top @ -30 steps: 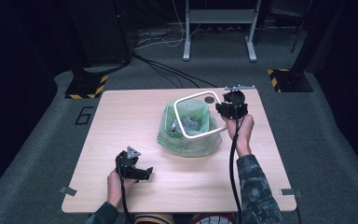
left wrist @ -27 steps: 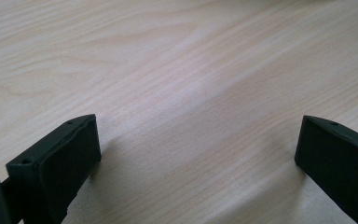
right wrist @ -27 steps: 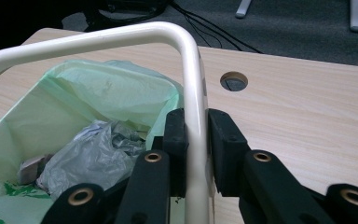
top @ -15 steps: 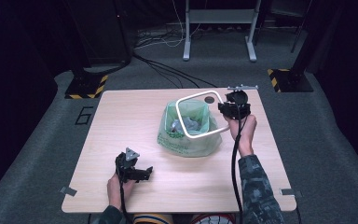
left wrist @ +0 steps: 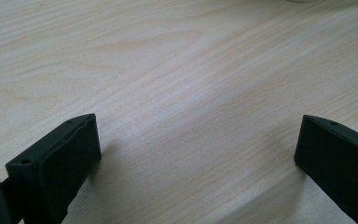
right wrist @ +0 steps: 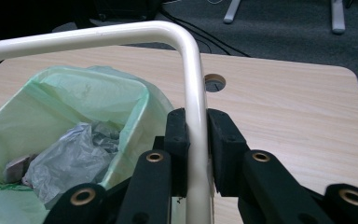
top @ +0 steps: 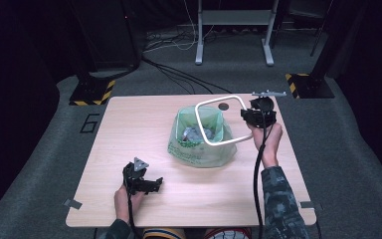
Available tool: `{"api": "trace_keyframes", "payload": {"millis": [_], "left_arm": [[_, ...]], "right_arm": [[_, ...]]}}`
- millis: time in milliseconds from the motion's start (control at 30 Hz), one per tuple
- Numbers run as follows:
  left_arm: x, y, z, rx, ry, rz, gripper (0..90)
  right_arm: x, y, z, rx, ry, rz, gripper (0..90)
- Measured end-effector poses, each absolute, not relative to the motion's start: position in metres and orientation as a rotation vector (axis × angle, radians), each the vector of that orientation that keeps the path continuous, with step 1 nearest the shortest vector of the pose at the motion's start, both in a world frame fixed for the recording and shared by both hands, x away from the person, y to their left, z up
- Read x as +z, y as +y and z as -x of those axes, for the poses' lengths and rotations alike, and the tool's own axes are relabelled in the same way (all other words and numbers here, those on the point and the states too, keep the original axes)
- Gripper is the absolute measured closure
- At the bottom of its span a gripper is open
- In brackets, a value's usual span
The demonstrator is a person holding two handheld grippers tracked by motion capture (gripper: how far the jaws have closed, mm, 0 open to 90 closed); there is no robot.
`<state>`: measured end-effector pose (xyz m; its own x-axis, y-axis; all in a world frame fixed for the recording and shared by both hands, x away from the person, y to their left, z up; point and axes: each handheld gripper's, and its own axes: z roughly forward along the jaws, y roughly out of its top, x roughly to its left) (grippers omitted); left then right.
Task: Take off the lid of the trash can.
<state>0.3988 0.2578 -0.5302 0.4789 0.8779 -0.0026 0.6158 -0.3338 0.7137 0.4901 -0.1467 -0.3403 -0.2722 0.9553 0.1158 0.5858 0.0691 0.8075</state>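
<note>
A white square ring frame (top: 218, 119) hangs tilted over a small bin lined with a green bag (top: 199, 139) at the table's middle. My right gripper (top: 251, 115) is shut on the frame's right side; in the right gripper view the white tube (right wrist: 193, 116) runs between the two black pads (right wrist: 177, 135). Crumpled grey rubbish (right wrist: 70, 158) lies inside the bag (right wrist: 88, 100). My left gripper (top: 151, 185) rests on the table near the front left, open, with bare wood between its fingertips (left wrist: 56, 154).
The wooden table (top: 129, 129) has a round cable hole (top: 223, 106) behind the bin. Beyond the far edge lie floor cables (top: 179, 74), a metal stand (top: 234, 30) and yellow-black striped feet (top: 92, 94).
The white frame has shifted slightly over the bin with my right gripper. The left gripper has stayed in place.
</note>
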Motion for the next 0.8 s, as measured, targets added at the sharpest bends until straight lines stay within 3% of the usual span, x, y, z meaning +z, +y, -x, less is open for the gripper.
{"api": "trace_keyframes", "payload": {"millis": [800], "left_arm": [[-0.53, 0.258, -0.399, 0.513, 1.231, -2.069, 0.0]], "right_arm": [[-0.332, -0.194, -0.475, 1.089, 1.79, -1.582, 78.6]]}}
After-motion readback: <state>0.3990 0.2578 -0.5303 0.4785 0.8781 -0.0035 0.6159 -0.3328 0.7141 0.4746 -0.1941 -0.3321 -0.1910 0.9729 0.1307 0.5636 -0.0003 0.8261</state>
